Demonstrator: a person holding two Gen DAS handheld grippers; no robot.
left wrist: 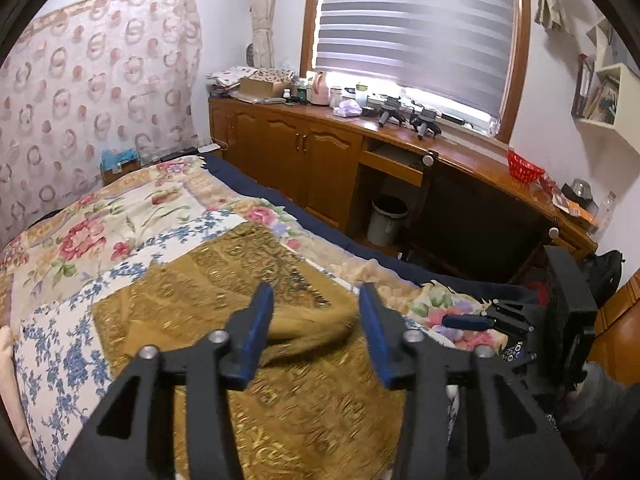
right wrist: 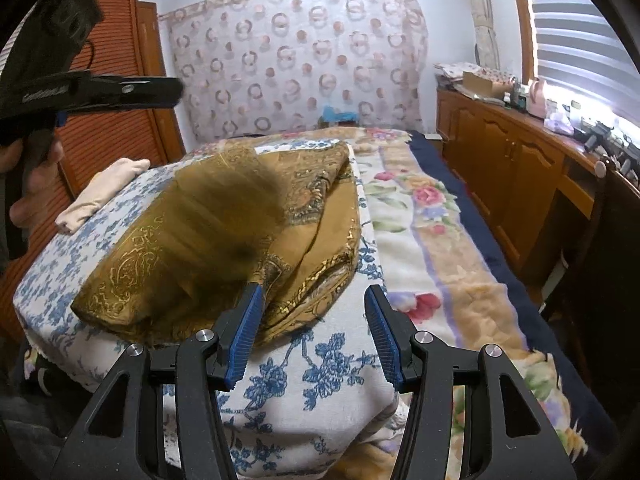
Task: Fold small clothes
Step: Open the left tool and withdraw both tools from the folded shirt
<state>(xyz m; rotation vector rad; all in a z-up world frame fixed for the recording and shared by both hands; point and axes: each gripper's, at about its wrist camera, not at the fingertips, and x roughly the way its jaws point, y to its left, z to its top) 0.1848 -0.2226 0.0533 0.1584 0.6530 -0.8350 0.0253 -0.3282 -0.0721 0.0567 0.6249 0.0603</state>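
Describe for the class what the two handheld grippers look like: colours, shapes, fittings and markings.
Both the left gripper and the right gripper have matte black angular frames with cut-out openings, silver round pivot bolts, and two blue ribbed finger pads. Seen from the side, the left one's black body carries small, unreadable white lettering.

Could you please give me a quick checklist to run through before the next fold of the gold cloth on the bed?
1. Left claw open with nothing between its fingers: ok.
2. Right claw open and empty: ok.
3. Gold cloth lying on the blue floral sheet: ok.
4. Gold cloth lying flat: not ok, one flap is blurred and raised.
5. Cream garment clear of the gold cloth: ok.
6. Fold edges lined up: cannot tell.
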